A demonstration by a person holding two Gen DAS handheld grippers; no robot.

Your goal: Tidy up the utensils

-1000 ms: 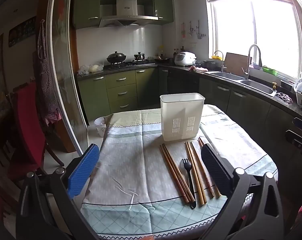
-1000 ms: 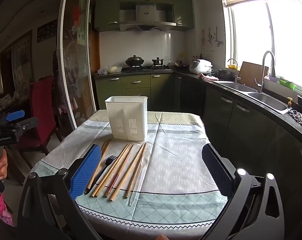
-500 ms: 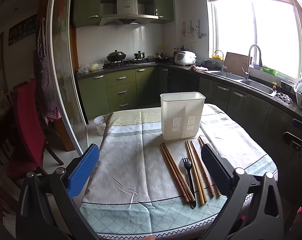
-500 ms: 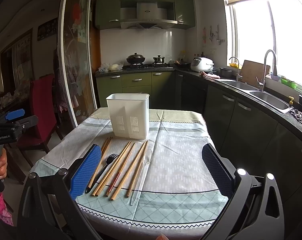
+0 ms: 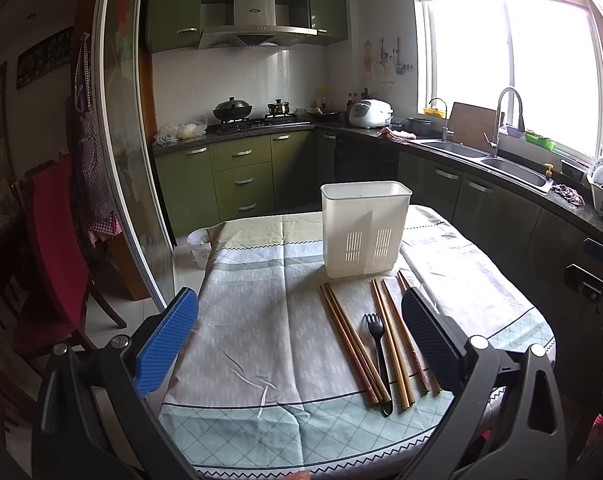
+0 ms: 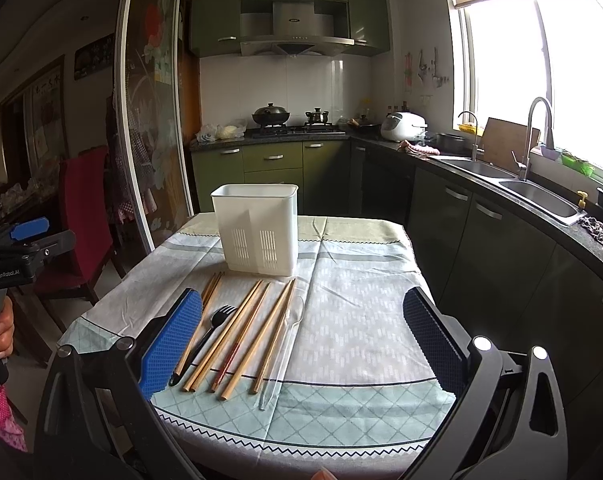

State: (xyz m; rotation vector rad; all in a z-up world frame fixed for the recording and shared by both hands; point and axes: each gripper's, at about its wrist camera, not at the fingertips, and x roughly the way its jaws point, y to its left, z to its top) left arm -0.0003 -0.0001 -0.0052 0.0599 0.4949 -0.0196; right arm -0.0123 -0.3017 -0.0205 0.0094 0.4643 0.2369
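A white slotted utensil holder point(image 5: 364, 229) point(image 6: 259, 229) stands upright on the clothed table point(image 5: 253, 320) point(image 6: 361, 320). In front of it lie several wooden chopsticks point(image 5: 349, 340) point(image 6: 241, 328), a black plastic fork point(image 5: 377, 352) point(image 6: 205, 336) and a clear plastic spoon point(image 6: 283, 352). My left gripper point(image 5: 301, 344) is open and empty, held over the near table edge, left of the utensils. My right gripper point(image 6: 305, 344) is open and empty, with the chopsticks and spoon between its fingers in view. The left gripper also shows at the left edge of the right wrist view point(image 6: 21, 240).
A red chair point(image 5: 53, 248) stands left of the table beside a glass sliding door point(image 5: 129, 160). Green cabinets, a stove point(image 5: 257, 122) and a sink counter point(image 5: 501, 164) line the back and right. A white bin point(image 5: 199, 246) sits on the floor behind the table.
The right wrist view has shifted slightly, so the holder and utensils sit a little further right in it. The left view is nearly unchanged. Both grippers stay open.
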